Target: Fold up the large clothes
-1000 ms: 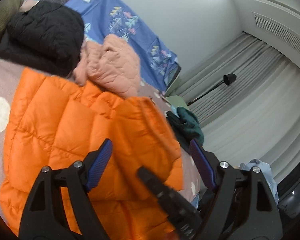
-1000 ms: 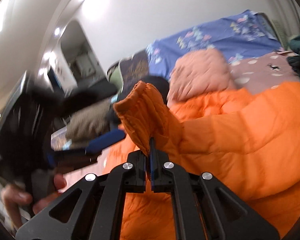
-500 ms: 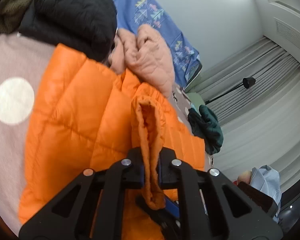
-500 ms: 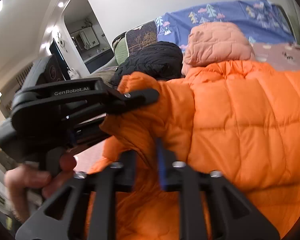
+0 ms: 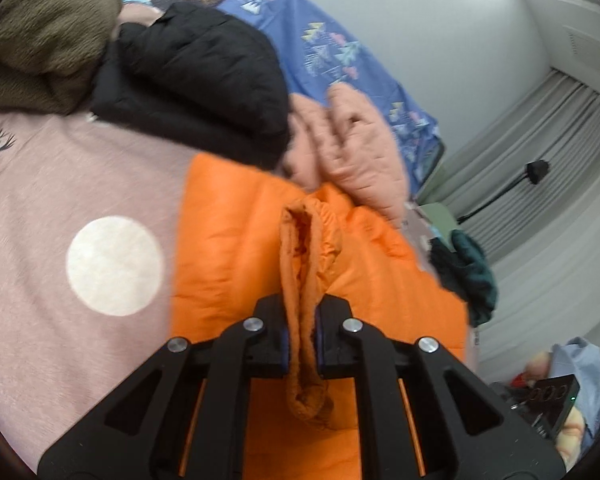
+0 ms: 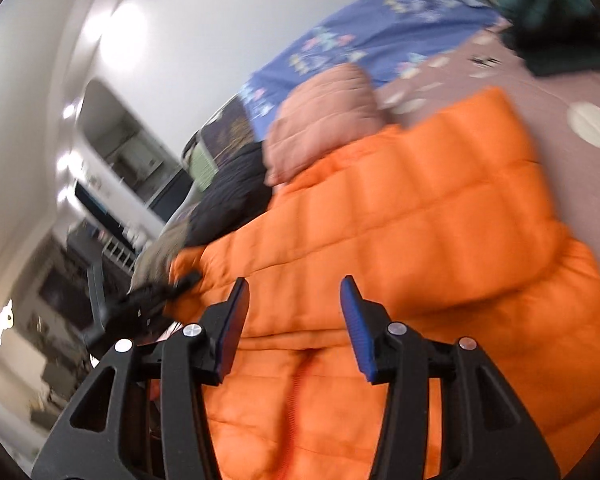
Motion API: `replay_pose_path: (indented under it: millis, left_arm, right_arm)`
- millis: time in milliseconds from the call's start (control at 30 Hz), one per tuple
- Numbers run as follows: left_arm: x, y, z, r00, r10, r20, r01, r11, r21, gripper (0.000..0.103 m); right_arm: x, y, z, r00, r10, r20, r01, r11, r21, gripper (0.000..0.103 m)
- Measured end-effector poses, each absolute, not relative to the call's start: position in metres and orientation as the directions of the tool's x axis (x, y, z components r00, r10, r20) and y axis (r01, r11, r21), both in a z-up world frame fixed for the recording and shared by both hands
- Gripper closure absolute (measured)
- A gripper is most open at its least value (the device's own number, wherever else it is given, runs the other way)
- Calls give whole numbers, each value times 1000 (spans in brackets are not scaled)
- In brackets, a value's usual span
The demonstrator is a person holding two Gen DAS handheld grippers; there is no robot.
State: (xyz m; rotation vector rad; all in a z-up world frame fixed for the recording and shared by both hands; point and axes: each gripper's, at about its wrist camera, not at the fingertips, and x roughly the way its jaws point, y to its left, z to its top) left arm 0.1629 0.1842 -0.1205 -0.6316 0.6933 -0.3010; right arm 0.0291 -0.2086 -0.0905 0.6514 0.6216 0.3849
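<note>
Orange jacket (image 5: pixel 236 240): quilted, spread flat on the bed (image 5: pixel 60 184), filling the lower centre of both views; pink spotted cover beneath it. Left tool (image 5: pixel 302 344): lower centre of the left view, jaws closed tight on a gathered ridge of the jacket's edge, possibly a cuff, which stands up between the pads and runs toward mid-frame. Right tool (image 6: pixel 294 320): lower centre of the right view, jaws opening, nothing between the blue pads; jacket lies below and beyond them, untouched as far as the blurred frame shows. Black jacket (image 5: pixel 196 80): upper centre of the left view, just beyond the orange one's far edge. Pink jacket (image 5: pixel 348 144): right of the black one, touching the orange edge. Brown garment (image 5: pixel 40 36): upper left. Green garment (image 5: pixel 468 276): mid right, near the bed's edge. Risks, judged: the left pinch holds a narrow bunch of slippery shell, so a quick pull could let it slide out and undo the fold; with the right side free, one-handed dragging may skew the jacket or crease it unevenly; carrying the edge toward the far side could snag or shove the pink and black jackets crowding it; puffy fill may spring the fold back open once it is let go.
</note>
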Motion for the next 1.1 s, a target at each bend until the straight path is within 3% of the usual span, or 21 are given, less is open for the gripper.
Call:
replay_pose_path:
  millis: [67,100,233,300,433,667,867,1100]
  left_arm:
    - [164,185,-130,728,-420,-542,22,804,-594,87]
    - [165,185,-133,722,-408,-559,10,814,-580,77]
    - [162,190,-132,722,-365,-588,-19,838,-545,55]
    - [156,196,-123,745,-331,-579,-29,851,-525,37]
    - [136,214,-109,761,-392,-517,11,804,-594,36]
    - [75,239,-102,798,-356,-487,8,814,-581,36]
    - [-11,238,-126,754,-386,-532,45,838,-545,35]
    - [-80,235,-162,672,-452,-587,86,835,-544,35]
  right_arm:
    - [21,-223,-98,758,503,-415,-111,726,679,55]
    - [18,-230,-102,761,497,-418,-98,724,682,55]
    - [1,-254,-110,771,474,-425,-55,715,697,55]
    - [-12,-267,-108,782,466,-414,-51,710,703,55]
    - [-33,-290,-102,810,450,-376,-49,691,721,55]
    - [-67,-318,-104,824,425,-374,-57,719,692,55]
    - [-111,-341,-137,799,393,-455,-28,781,624,54]
    - [-147,-346,-172,725,462,-511,-21,757,653,53]
